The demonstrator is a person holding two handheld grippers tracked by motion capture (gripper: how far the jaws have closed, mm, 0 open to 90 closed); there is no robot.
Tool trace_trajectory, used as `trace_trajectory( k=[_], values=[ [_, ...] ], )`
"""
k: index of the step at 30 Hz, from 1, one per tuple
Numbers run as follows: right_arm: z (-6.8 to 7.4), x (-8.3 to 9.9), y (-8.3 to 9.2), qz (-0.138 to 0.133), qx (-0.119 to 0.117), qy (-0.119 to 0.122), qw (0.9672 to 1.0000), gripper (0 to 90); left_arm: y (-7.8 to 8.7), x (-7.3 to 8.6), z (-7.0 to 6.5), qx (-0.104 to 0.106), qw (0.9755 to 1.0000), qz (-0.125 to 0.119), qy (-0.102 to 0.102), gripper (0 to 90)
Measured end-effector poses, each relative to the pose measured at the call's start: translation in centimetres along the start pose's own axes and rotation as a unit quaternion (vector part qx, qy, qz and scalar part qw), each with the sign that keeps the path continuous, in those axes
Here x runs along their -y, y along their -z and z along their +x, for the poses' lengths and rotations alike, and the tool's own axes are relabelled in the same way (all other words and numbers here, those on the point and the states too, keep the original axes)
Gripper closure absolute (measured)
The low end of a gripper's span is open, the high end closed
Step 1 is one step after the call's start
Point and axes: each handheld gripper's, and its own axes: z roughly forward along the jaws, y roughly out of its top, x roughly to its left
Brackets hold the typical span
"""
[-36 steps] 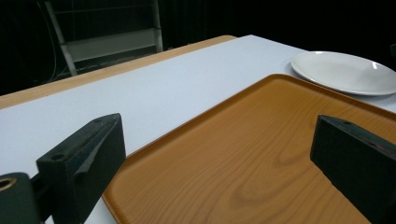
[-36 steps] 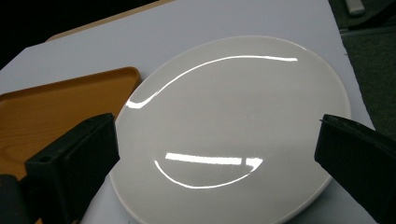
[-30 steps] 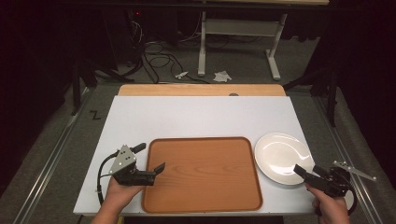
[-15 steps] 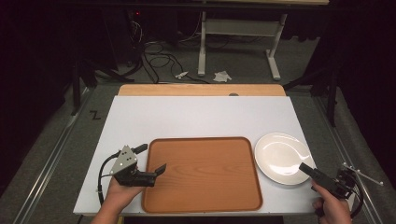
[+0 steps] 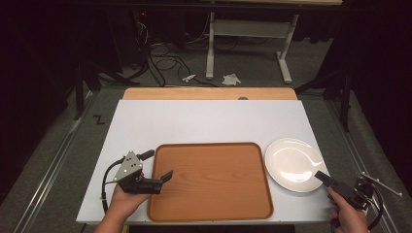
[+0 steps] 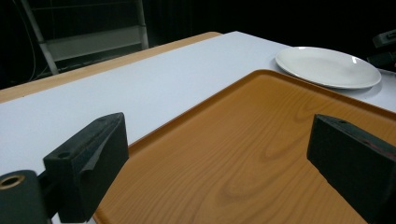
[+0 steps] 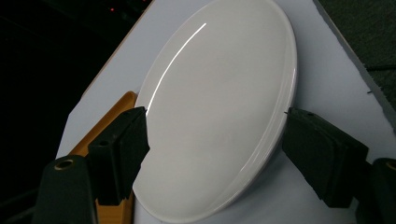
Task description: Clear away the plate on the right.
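A brown wood-grain tray (image 5: pixel 214 179) lies on the white table (image 5: pixel 209 121), with a white plate (image 5: pixel 294 162) just right of it. My left gripper (image 5: pixel 158 165) is open at the tray's left rim. In the left gripper view (image 6: pixel 219 140) one jaw hangs over the table and the other over the tray (image 6: pixel 261 154); its jaws have just been closing, and they do not touch the rim. My right gripper (image 5: pixel 321 175) is at the plate's near right edge. Its jaws (image 7: pixel 215 140) stand apart around the plate (image 7: pixel 219 107) and have just been closing without pressing on it.
A wooden strip (image 5: pixel 209 93) runs along the table's far edge. Beyond it are a floor with cables (image 5: pixel 160 53), crumpled paper (image 5: pixel 231 78) and a white desk frame (image 5: pixel 248 29). The plate sits close to the table's right edge. Bare white table lies beyond the tray.
My right gripper has moved forward to the plate's near rim and its jaws have narrowed. The left gripper has stayed at the tray's left rim.
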Motion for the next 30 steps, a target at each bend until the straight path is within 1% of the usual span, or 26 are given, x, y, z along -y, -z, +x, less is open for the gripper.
trace_trajectory(
  k=[3,5,8,11,15,16,21,23,24,27,29,30],
  values=[
    [-0.1,0.0,-0.1,0.003,-0.001,-0.008,1.0,24.5,-0.1,0.0,0.0,0.001,1.0,0.0,0.0,6.2],
    [-0.2,0.0,-0.1,0.004,0.004,-0.007,1.0,24.6,0.0,0.0,0.0,0.002,1.0,0.0,-0.001,6.4],
    [-0.4,0.0,-0.3,0.008,0.005,-0.013,0.9999,24.8,0.0,0.0,0.0,0.002,1.0,-0.002,-0.001,6.6],
    [-0.7,0.0,-0.4,0.014,0.001,-0.018,0.9997,25.1,0.0,0.0,0.0,0.002,1.0,0.0,-0.001,6.6],
    [-0.8,0.0,-0.5,0.015,-0.004,-0.027,0.9995,26.1,-0.1,0.0,-0.1,0.004,1.0,0.0,-0.002,6.7],
    [-0.9,0.0,-0.5,0.018,-0.005,-0.027,0.9995,26.5,-0.1,0.1,-0.1,0.004,1.0,0.0,-0.003,6.8],
    [-1.1,-0.1,-0.6,0.02,-0.007,-0.024,0.9995,27.4,-0.1,0.1,0.0,0.004,1.0,0.002,-0.002,6.9],
    [-1.1,-0.1,-0.6,0.019,-0.006,-0.024,0.9995,29.6,-0.2,0.1,0.0,0.004,1.0,0.002,-0.002,7.0],
    [-1.1,-0.2,-0.7,0.022,-0.004,-0.025,0.9994,32.5,-0.2,0.1,0.0,0.004,1.0,0.002,-0.002,7.1],
    [-1.1,-0.2,-0.7,0.02,0.009,-0.038,0.999,38.8,-0.1,0.1,0.0,0.004,1.0,0.001,-0.002,7.2],
    [-1.1,-0.3,-0.8,0.022,0.013,-0.043,0.9987,39.3,-0.1,0.1,0.0,0.004,1.0,0.001,-0.002,7.3],
    [-1.1,-0.3,-0.8,0.021,0.011,-0.041,0.9989,38.5,-0.1,0.1,0.0,0.004,1.0,0.001,-0.002,7.3]
  ],
)
